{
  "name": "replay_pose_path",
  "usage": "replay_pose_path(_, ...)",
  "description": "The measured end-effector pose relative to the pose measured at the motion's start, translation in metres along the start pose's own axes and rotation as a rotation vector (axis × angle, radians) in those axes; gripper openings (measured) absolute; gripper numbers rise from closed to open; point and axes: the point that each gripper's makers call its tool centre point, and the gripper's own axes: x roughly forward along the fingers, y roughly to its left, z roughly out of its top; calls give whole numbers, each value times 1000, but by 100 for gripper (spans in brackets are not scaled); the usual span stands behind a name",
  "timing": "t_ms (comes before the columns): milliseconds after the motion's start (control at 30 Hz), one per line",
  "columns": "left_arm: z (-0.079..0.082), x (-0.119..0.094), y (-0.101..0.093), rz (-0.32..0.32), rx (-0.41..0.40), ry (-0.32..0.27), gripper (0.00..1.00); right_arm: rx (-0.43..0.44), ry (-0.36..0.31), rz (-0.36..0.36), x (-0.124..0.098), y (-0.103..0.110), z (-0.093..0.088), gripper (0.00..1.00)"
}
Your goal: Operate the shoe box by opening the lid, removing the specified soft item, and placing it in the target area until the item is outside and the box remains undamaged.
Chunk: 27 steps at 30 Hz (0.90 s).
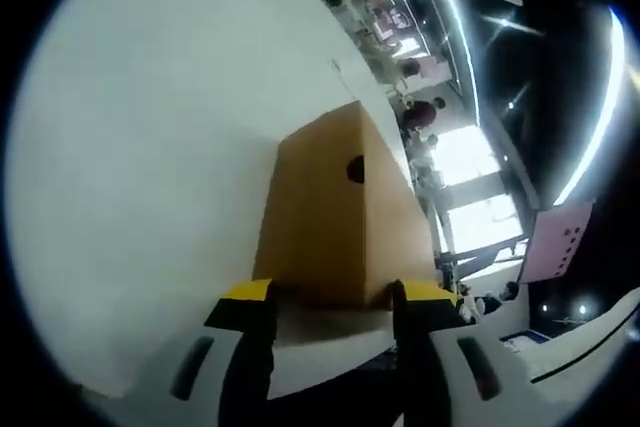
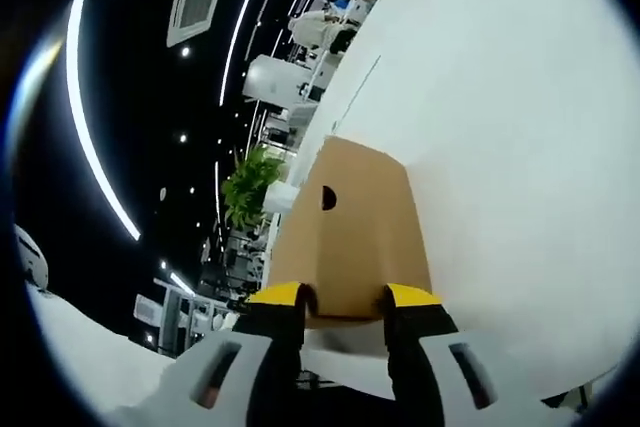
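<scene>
A: Start at the left gripper [image 1: 331,299]. How do its black, yellow-tipped fingers [image 1: 247,292] stand?

B: Apart, one on each side of the near edge of the plain brown cardboard shoe box [image 1: 330,222]. The yellow tips sit right at that edge. They look to touch the cardboard, but I cannot tell whether they press it or just frame it.

A: And the right gripper [image 2: 345,297]?

B: Much the same in the right gripper view. Its fingers [image 2: 283,295] are spread with the box edge between them, yellow tips against the brown board. Whether they squeeze it, I cannot tell.

A: Where does the box lie?

B: On a wide white tabletop [image 1: 150,147]. In each view it runs away from the fingers, narrowing with distance. The lid is down; no gap shows along its seams.

A: Any marks on it?

B: A small round dark hole [image 1: 355,170] in the side panel in the left gripper view, and one like it [image 2: 328,198] in the right gripper view. I cannot tell whether they are the same hole.

A: Beyond the box?

B: The tabletop spreads bare and white around it. Past its far edge the room is dark with long bright ceiling light strips [image 2: 85,137], a square ceiling vent [image 2: 198,2] and a green leafy plant [image 2: 250,187]. In the left gripper view a person in dark red [image 1: 422,115] stands far off, near bright windows [image 1: 465,157].
</scene>
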Motion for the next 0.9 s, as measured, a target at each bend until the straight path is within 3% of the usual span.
replay_pose_path(300, 2, -1, -1, -15, -41, -19, 44, -24, -8, 13, -2, 4, -1, 31)
replay_pose_path(367, 4, -2, -5, -14, -15, -21, 42, -12, -8, 29, -5, 9, 3, 27)
replay_pose_path(700, 5, -3, -6, 0, -20, -7, 38, 3, 9, 26, -4, 10, 2, 26)
replay_pose_path(900, 8, -5, -7, 17, 16, -31, 34, 10, 22, 17, -5, 9, 2, 26)
